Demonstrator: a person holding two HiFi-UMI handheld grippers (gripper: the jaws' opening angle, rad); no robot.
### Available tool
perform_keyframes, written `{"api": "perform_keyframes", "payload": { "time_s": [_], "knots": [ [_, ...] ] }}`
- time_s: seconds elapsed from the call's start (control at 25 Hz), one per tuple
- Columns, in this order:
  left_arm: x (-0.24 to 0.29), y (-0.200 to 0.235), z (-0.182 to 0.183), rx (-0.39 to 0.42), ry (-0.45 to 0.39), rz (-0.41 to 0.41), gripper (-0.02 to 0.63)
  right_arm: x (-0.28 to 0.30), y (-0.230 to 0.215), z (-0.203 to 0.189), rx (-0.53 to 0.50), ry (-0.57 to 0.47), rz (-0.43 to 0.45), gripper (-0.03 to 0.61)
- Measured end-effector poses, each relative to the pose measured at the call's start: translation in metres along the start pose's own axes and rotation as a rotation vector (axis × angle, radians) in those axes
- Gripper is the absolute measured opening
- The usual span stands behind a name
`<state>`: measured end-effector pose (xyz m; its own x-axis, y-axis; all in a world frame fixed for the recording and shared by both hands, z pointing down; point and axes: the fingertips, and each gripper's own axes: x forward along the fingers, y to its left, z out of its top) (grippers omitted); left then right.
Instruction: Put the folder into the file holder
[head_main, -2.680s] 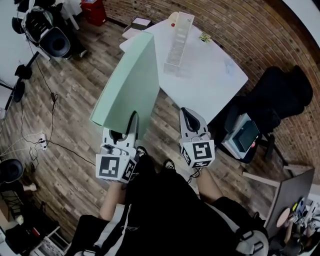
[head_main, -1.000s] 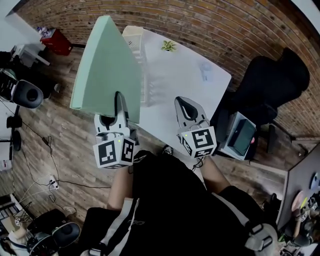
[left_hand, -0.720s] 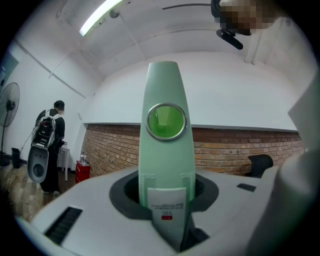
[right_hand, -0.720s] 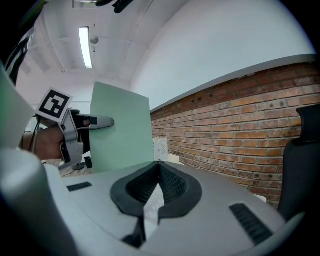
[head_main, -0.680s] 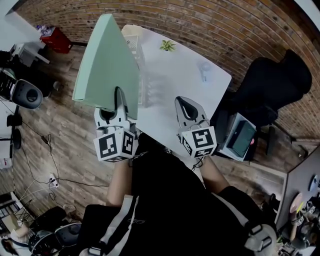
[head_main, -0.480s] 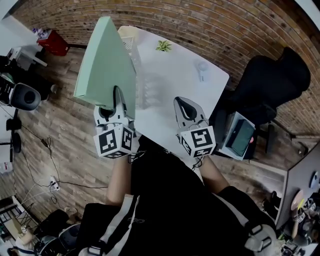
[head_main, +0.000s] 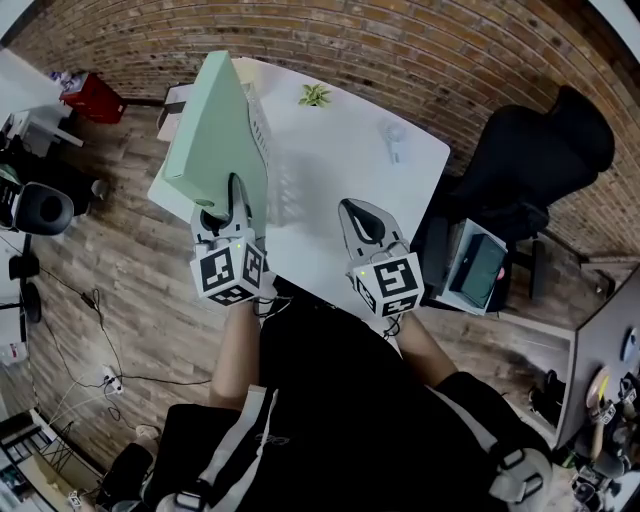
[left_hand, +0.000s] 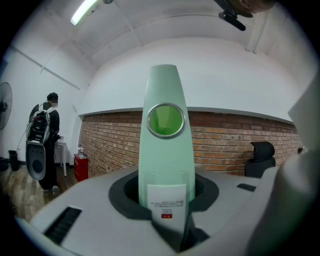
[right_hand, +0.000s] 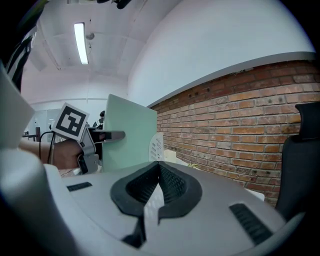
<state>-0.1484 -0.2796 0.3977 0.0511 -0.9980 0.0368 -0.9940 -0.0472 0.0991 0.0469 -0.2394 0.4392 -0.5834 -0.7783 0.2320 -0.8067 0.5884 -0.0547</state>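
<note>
Folder (head_main: 213, 125) moved over white desk (head_main: 350, 170), flat mint slab partly hiding slatted file holder (head_main: 262, 125); left fingers (head_main: 238, 195) grasp it, right fingers (head_main: 362, 222) clenched empty.

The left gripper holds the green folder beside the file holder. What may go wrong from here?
1. The left gripper grips the folder only at its near end, so the tall folder may tilt or slip as it goes in.
2. Nothing steadies the file holder. The right gripper, shut and empty, is apart from it, so the folder might push the holder along the table.
</note>
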Motion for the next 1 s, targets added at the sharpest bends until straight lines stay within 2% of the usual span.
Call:
{"api": "perform_keyframes", "payload": {
  "time_s": [0.16,0.4,0.56,0.72,0.92,1.0],
  "knots": [
    [0.01,0.003,-0.009,0.018,0.025,-0.019,0.133,0.012,-0.001,0.002,0.001,0.005,-0.001,0.008],
    [0.026,0.011,-0.01,0.057,0.051,-0.097,0.133,0.03,0.002,0.003,0.011,0.015,0.003,0.008],
    [0.037,0.02,-0.01,0.089,0.105,-0.161,0.138,0.042,0.003,0.003,0.008,0.025,0.016,0.008],
    [0.044,0.028,-0.014,0.095,0.237,-0.23,0.167,0.055,0.004,0.001,0.009,0.045,0.031,0.008],
    [0.044,0.022,-0.03,0.141,0.5,-0.319,0.198,0.068,0.006,-0.006,0.019,0.083,0.059,0.008],
    [0.043,0.02,-0.036,0.169,0.573,-0.348,0.207,0.07,0.005,-0.006,0.021,0.087,0.06,0.008]
  ]
}}
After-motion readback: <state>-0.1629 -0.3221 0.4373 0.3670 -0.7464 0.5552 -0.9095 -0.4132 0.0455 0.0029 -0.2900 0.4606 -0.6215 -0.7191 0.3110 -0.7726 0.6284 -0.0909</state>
